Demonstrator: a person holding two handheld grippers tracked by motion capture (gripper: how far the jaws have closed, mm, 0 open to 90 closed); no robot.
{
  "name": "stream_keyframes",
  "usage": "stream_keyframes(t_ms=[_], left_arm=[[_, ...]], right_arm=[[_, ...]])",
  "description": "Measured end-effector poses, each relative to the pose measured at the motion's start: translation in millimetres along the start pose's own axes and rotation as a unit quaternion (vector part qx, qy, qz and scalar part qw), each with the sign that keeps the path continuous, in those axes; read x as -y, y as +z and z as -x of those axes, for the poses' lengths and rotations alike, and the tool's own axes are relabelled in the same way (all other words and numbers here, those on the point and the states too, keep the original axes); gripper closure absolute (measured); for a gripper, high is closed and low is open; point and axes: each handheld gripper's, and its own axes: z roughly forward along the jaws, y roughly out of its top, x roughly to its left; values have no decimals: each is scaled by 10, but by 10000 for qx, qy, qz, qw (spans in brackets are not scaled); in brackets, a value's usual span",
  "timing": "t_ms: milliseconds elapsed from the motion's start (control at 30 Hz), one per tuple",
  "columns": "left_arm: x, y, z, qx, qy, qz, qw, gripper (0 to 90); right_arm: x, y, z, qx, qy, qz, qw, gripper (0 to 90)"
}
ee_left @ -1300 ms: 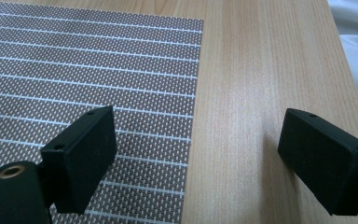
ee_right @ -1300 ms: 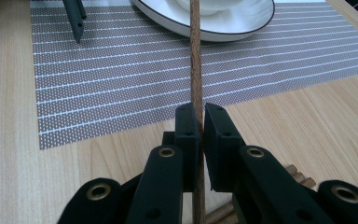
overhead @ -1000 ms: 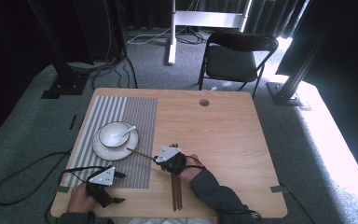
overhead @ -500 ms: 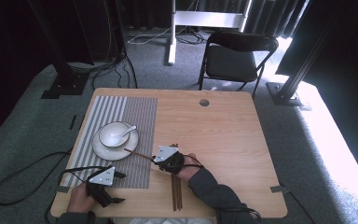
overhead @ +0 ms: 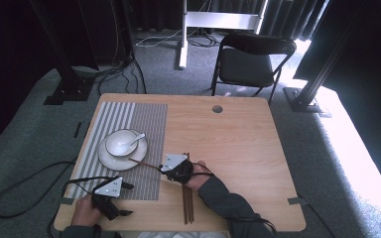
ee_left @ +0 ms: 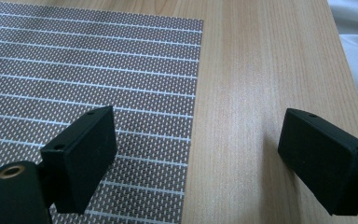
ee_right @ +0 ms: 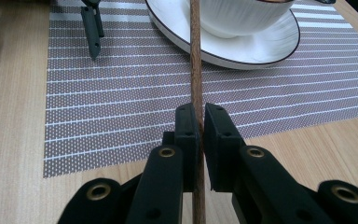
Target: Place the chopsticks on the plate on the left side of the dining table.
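One chopstick [ee_right: 196, 70] is clamped between the narrowed black jaws of the right tool [ee_right: 196, 122], its thin brown wooden shaft running away from the jaws, over the placemat [ee_right: 121, 93], to the rim of the saucer [ee_right: 261, 51]; in the high view the same stick [overhead: 146, 164] slants from the right tool [overhead: 177, 167] toward that saucer [overhead: 110, 157], its far tip touching or just over the rim. Held low and nearly level like this, it looks about to be laid beside or against the dish as part of a place setting, though whether it ends on the rim or the mat I cannot tell. More dark chopsticks [overhead: 187, 206] lie side by side on the bare worktop [overhead: 238, 134] just near of the right hand, a handy stock for the next pick. The left tool [overhead: 110, 206] waits at the near left corner, its jaws wide apart with nothing between them, as the left gripper view shows over the mat's edge [ee_left: 98, 70]. That mat is a woven mesh, grey with pale stripes, flat and rectangular. A round white ribbed bowl [overhead: 121, 142] with a white spoon [overhead: 135, 140] in it sits on the glossy, dark-rimmed saucer. Smooth pale wood grain covers the worktop.
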Motion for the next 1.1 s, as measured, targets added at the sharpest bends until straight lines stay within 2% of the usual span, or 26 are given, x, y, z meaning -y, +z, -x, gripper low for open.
stream_keyframes(t_ms=[667, 1100], left_arm=[[0, -2, -2, -1, 13, -12, 10000, 117], [-1, -1, 0, 1, -1, -6, 10000, 117]], right_arm=[[-104, 59, -17, -70, -170, 29, 9998, 843], [-170, 100, 7, -100, -171, 65, 9998, 843]])
